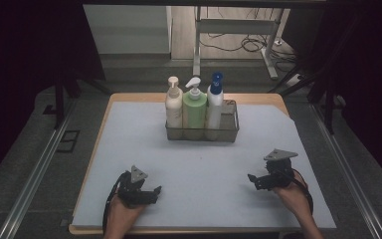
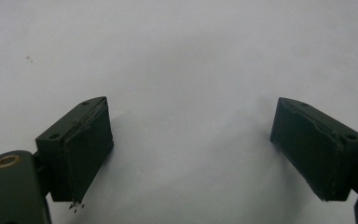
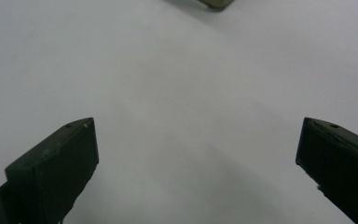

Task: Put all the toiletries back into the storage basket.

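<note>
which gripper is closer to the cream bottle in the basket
Left. The left gripper sits near the table's front edge, left of and below the cream bottle. The right gripper is farther off, at the front right.

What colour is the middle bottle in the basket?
Light green, with a white pump on top. The middle bottle shows best in the high view.

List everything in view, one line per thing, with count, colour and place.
Pump bottles: 3, standing in the basket; cream at left, green in the middle, white with blue pump at right.
Wire basket: 1, grey, far middle of the mat.
Mat: 1, pale grey, covering the table.
Table: 1, wooden edge showing around the mat.
Left gripper: 1, black, near left, jaws open.
Right gripper: 1, black, near right, jaws open.
</note>
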`<state>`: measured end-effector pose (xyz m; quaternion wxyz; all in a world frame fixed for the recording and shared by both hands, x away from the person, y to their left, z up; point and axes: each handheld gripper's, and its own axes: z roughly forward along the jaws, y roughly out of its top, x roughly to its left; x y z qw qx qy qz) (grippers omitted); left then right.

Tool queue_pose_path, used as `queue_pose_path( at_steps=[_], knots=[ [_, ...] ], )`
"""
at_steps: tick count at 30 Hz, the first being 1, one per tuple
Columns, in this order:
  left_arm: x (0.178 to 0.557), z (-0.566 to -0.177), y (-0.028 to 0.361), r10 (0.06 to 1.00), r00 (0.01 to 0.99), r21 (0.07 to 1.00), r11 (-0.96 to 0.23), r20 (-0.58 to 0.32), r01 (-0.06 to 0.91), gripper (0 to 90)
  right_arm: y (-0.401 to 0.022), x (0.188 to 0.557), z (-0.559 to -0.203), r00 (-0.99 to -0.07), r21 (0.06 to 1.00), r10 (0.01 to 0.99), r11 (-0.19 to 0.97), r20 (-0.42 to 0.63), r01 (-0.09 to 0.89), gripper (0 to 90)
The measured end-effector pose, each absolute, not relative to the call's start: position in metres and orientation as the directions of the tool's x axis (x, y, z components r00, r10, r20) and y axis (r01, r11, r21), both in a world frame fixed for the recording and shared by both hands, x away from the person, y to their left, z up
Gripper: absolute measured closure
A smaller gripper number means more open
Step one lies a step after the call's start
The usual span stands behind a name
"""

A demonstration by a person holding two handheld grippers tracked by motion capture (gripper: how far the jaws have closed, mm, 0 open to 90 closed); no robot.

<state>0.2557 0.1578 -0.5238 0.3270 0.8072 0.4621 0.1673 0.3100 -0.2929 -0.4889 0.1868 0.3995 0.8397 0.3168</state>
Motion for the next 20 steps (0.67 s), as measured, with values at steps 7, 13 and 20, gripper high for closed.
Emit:
queue_pose_path(
  at_steps=[7, 13, 20],
  knots=[
    [0.256, -0.524, 0.158, 0.855, 0.517, 0.683, -0.359, -0.031, 0.636, 12.3, -0.294, 0.305, -0.508, -0.628, 0.681, 0.778, 0.478, -0.035, 0.554, 0.0],
    [0.256, -0.524, 0.158, 0.856, 0.517, 0.684, -0.359, -0.031, 0.635, 12.3, -0.296, 0.304, -0.521, -0.630, 0.686, 0.776, 0.457, 0.003, 0.566, 0.0],
    [0.256, -0.524, 0.158, 0.855, 0.518, 0.681, -0.361, -0.031, 0.638, 12.3, -0.295, 0.304, -0.521, -0.629, 0.685, 0.777, 0.461, -0.006, 0.563, 0.0]
  ],
)
